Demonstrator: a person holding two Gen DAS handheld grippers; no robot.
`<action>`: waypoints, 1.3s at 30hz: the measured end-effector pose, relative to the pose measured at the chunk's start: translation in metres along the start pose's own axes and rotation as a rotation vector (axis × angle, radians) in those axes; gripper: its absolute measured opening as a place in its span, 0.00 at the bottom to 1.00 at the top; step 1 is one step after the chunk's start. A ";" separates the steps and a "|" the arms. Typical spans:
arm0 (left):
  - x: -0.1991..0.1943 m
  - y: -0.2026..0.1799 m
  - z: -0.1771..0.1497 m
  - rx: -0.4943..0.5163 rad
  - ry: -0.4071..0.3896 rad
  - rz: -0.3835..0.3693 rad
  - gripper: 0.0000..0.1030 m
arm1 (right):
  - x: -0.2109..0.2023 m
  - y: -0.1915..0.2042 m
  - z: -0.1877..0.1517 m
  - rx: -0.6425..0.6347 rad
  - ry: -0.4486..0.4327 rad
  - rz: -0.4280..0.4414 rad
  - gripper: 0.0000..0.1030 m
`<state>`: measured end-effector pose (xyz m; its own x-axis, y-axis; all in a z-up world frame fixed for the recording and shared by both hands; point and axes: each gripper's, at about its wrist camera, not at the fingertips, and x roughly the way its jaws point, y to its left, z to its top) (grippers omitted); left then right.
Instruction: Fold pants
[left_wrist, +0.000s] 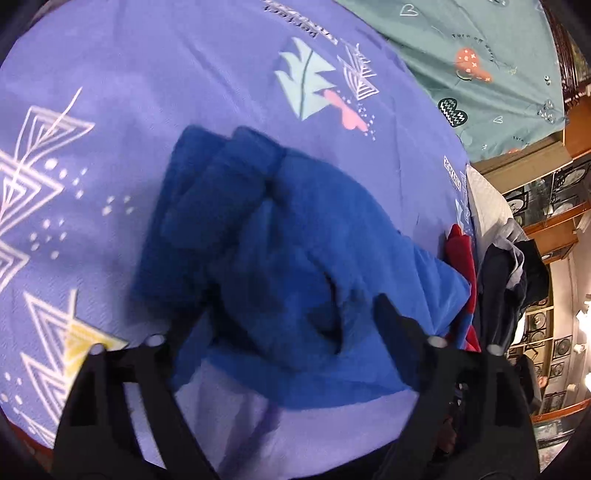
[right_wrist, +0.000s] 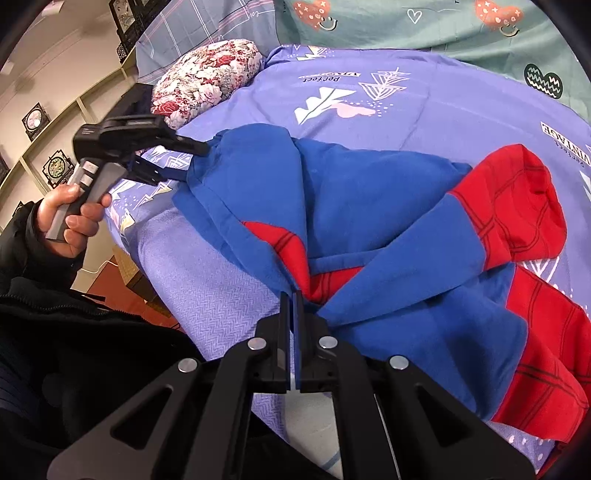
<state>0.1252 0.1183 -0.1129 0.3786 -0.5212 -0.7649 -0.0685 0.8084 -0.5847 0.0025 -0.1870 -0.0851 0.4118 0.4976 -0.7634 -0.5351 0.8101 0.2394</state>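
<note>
The blue and red pants (right_wrist: 369, 229) lie crumpled on the purple bedsheet (right_wrist: 443, 110). In the left wrist view the blue cloth (left_wrist: 280, 258) bulges up between the wide-spread fingers of my left gripper (left_wrist: 288, 325), which is open around the waistband area. From the right wrist view the left gripper (right_wrist: 184, 158) sits at the far left edge of the pants. My right gripper (right_wrist: 293, 306) is shut on a blue edge of the pants near the bed's front edge. The red leg ends (right_wrist: 517, 206) lie to the right.
A floral pillow (right_wrist: 207, 81) lies at the head of the bed. A green blanket (right_wrist: 424, 22) covers the far side. Dark clothes (left_wrist: 509, 269) hang off the bed edge by wooden shelves (left_wrist: 554, 229). The person's hand (right_wrist: 70, 218) holds the left gripper.
</note>
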 end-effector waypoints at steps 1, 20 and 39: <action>0.000 -0.004 0.002 0.002 -0.011 0.002 0.90 | 0.000 0.000 0.000 0.003 -0.001 -0.001 0.01; -0.026 0.022 -0.008 -0.028 -0.093 -0.108 0.34 | 0.010 -0.001 0.000 0.004 0.007 0.004 0.01; -0.032 0.026 0.005 -0.076 -0.058 -0.051 0.73 | 0.001 -0.005 -0.003 0.019 -0.001 0.007 0.01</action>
<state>0.1156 0.1576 -0.1021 0.4357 -0.5430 -0.7179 -0.1165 0.7568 -0.6432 0.0031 -0.1910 -0.0894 0.4090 0.5040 -0.7607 -0.5238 0.8123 0.2566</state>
